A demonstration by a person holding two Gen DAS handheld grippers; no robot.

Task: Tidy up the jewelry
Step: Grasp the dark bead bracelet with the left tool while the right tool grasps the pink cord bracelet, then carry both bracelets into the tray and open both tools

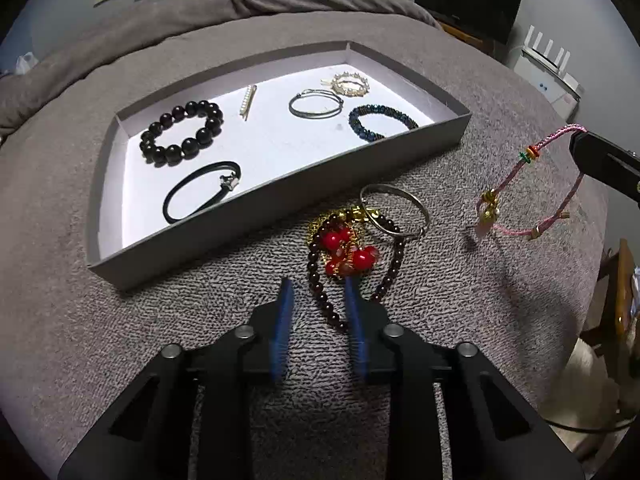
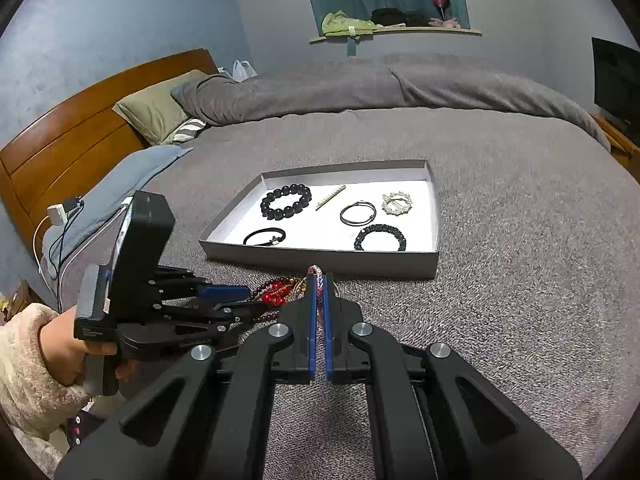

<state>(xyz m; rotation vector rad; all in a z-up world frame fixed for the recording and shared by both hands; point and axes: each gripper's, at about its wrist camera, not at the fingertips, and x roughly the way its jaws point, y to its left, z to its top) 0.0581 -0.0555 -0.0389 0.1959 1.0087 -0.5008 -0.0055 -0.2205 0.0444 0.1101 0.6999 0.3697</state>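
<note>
Lifting a pink cord (image 1: pixel 516 168) clear of the bed (image 1: pixel 500 300), clenched in the right gripper (image 2: pixel 319 280) fingers. Hovering with left gripper (image 1: pixel 318 288) fingers spread over the bead pile (image 1: pixel 352 252) (just beside the tray (image 1: pixel 280 196) near edge).

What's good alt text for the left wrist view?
The open left gripper hovers over a pile of beaded jewelry and a silver bangle on a grey bedspread. Behind them, a shallow tray holds six pieces. At right, the right gripper lifts a pink cord bracelet.
</note>
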